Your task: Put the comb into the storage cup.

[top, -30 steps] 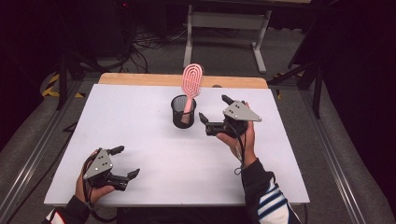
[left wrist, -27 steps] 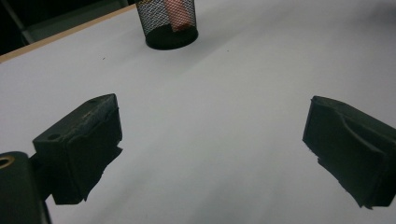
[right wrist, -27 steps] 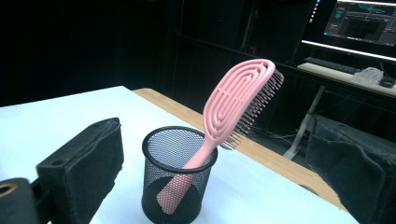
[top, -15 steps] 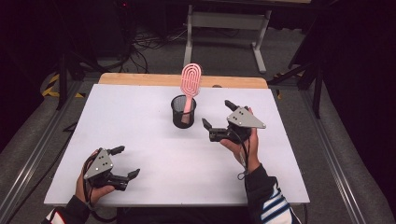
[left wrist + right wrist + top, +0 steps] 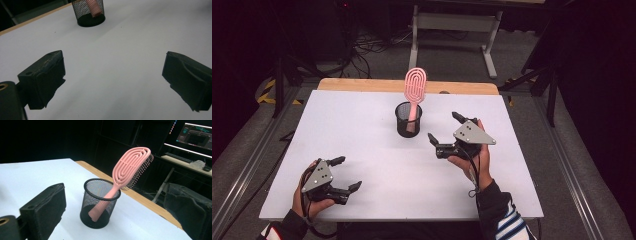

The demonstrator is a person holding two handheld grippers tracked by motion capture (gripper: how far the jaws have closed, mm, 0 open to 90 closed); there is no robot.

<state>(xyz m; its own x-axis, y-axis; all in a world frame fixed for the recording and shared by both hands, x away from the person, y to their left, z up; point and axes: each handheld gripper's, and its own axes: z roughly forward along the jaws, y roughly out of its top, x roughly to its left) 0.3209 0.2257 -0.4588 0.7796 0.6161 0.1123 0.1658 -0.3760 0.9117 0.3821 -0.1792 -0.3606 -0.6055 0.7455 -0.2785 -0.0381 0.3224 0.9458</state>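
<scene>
Left gripper view: black wire-mesh cup (image 5: 88,12) cropped at top edge, pink plastic hairbrush (image 5: 94,8) w/ head out of frame.

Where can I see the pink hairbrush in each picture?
High view: the pink plastic hairbrush stands upright at top centre, handle down in the black wire-mesh cup.
Left gripper view: its pink handle shows through the mesh at the top edge.
Right gripper view: it leans to the right in the middle, between the open right tongs.
Shared landmark: the black wire-mesh cup on the white table.
</scene>
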